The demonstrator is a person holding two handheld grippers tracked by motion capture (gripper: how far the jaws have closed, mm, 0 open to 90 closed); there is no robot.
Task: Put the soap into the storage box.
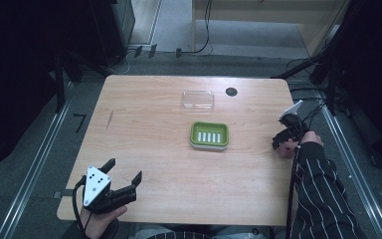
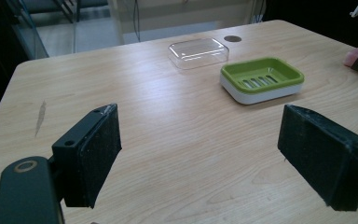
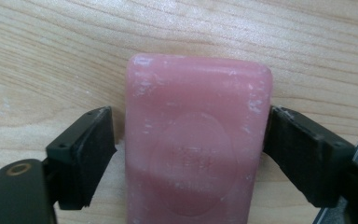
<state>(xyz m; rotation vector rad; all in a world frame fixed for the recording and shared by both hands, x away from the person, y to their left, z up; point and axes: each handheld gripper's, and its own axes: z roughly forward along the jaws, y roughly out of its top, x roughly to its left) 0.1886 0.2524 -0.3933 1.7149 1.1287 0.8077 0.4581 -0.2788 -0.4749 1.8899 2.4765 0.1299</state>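
Note:
A pink bar of soap (image 3: 198,140) lies flat on the wooden table (image 1: 154,144) near its right edge, and part of it (image 1: 288,149) peeks out under the gripper in the high view. My right gripper (image 3: 189,140) is open and straddles the bar: the right pad (image 3: 289,144) touches its side, while a thin gap is left at the left pad (image 3: 91,149). A green soap dish (image 1: 209,135) with a slotted floor sits at the table's middle. My left gripper (image 1: 124,172) rests open at the near left, with nothing between its jaws.
A clear plastic lid (image 1: 198,99) lies behind the dish, next to a black round grommet (image 1: 231,91). The left gripper view looks across bare wood to the dish (image 2: 262,77) and lid (image 2: 198,52). Cables and dark stands ring the table.

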